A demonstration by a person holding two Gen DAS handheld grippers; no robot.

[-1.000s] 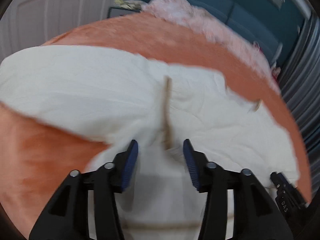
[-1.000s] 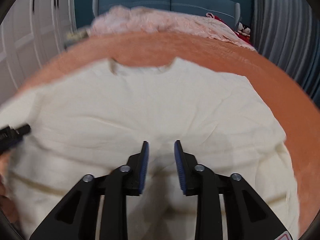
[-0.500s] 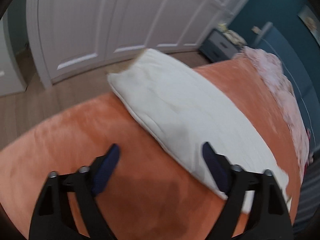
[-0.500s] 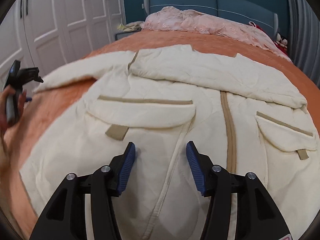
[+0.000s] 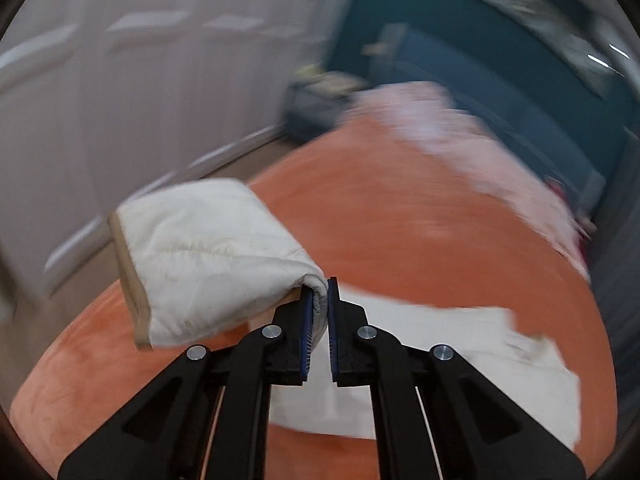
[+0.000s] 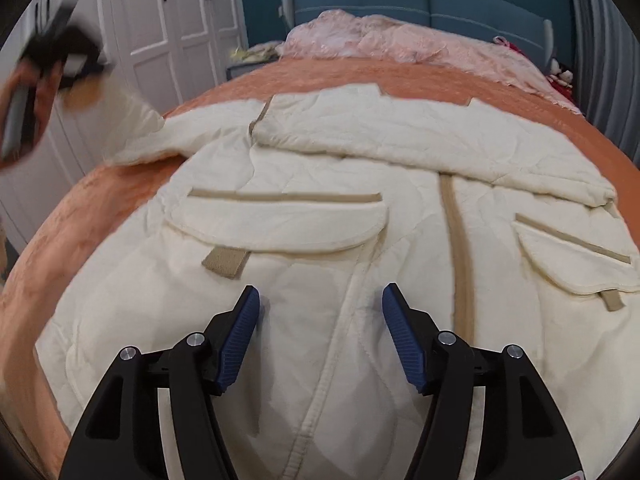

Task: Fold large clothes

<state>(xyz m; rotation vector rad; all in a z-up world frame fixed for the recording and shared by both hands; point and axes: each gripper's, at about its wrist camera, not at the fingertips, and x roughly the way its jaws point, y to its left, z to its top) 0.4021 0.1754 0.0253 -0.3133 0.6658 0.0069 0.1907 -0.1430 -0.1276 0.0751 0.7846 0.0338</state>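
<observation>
A large cream quilted jacket (image 6: 320, 208) with tan trim and flap pockets lies spread on the orange bedspread (image 6: 100, 208). One sleeve is folded across its upper part. My left gripper (image 5: 319, 304) is shut on the other sleeve (image 5: 208, 256), holding its tan-edged cuff end raised above the bed's left side; the jacket body (image 5: 460, 360) lies below. In the right wrist view the left gripper (image 6: 60, 56) appears blurred at far left. My right gripper (image 6: 320, 308) is open and empty, just above the jacket's lower front.
A pink lace cover (image 6: 400, 44) lies at the bed's far end before a blue headboard (image 6: 420, 0). White wardrobe doors (image 6: 160, 28) stand left, with a nightstand (image 5: 316, 108) beside the bed. Grey curtains (image 6: 608, 60) hang right.
My left gripper moved to the sleeve, closed on it and lifted it off the bed. My right gripper opened wide and drew back over the jacket's lower front.
</observation>
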